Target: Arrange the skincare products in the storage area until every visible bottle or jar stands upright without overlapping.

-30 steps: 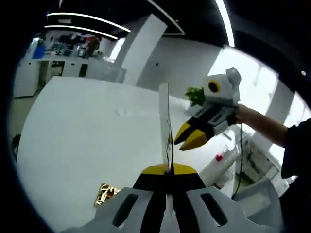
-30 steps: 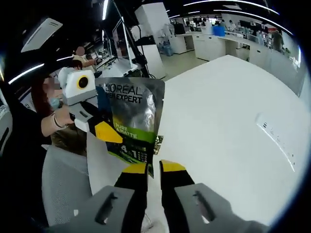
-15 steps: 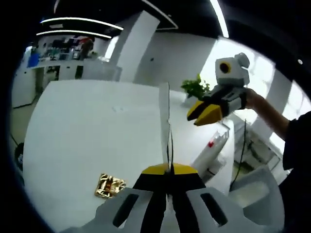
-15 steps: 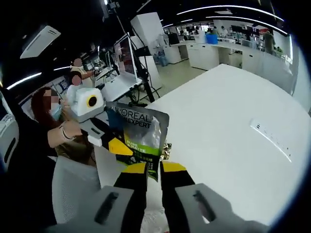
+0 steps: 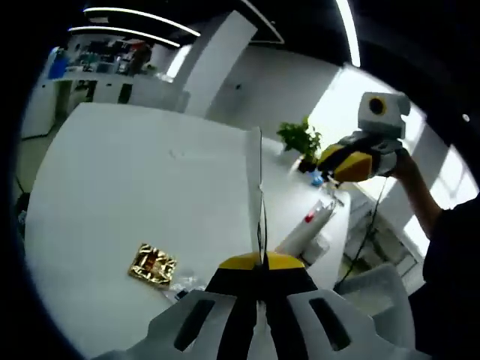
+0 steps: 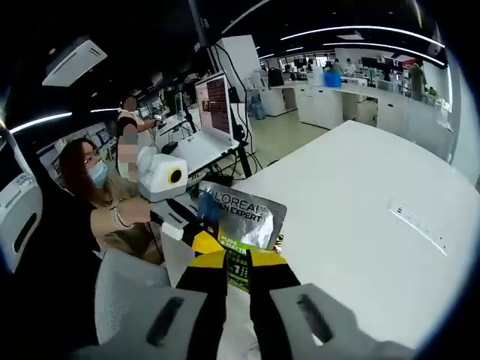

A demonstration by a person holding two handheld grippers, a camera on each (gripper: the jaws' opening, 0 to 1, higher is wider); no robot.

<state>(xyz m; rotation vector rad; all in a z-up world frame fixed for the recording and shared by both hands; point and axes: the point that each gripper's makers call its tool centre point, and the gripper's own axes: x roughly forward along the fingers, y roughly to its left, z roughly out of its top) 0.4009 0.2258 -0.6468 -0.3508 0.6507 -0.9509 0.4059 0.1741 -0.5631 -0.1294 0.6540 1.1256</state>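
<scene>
Left gripper view: sachet [image 5: 254, 195] stands edge-on, pinched between closed fingers [image 5: 241, 264].

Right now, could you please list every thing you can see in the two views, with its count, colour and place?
sachet: one, silver with a green band, held up above the table in the left gripper; in the left gripper view it shows edge-on.
gold packet: one, gold, lying flat on the table.
white tube: one, white with a red mark, lying near the table edge.
plant: one, green, at the far side of the table.
table: one, white.
monitor: one, on a stand behind the table.
left gripper: one, yellow and black tips, shut on the sachet.
right gripper: one, yellow and black tips, raised in the air, holding nothing.
</scene>
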